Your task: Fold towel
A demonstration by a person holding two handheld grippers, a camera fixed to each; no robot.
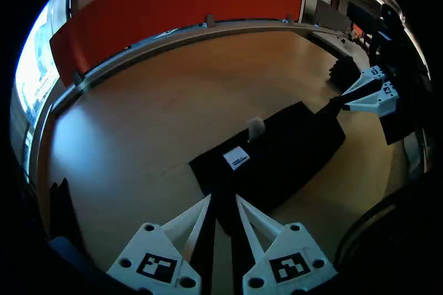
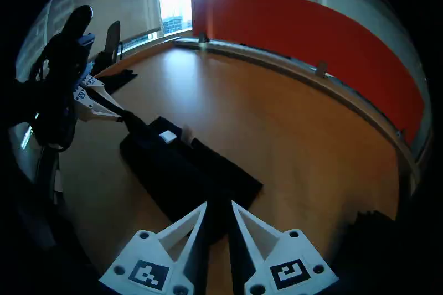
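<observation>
Black cloth towel (image 1: 282,145) is spread on light wooden table (image 1: 155,112) and held at both ends. Left gripper (image 1: 223,200) is closed narrow, pinched on one towel end; right gripper (image 2: 220,205) is pinched on the opposite end. White sewn-in label (image 1: 236,158) is seen on the towel, but its print can't be read. Black-and-white square marker tags (image 1: 156,267) are carried on the fingers. Red partition panel (image 1: 183,1) is mounted along the far table edge.

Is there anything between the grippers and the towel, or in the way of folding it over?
Nothing visible. The left gripper and right gripper each pinch an end of the towel, and the table beside it shows bare wood.
</observation>
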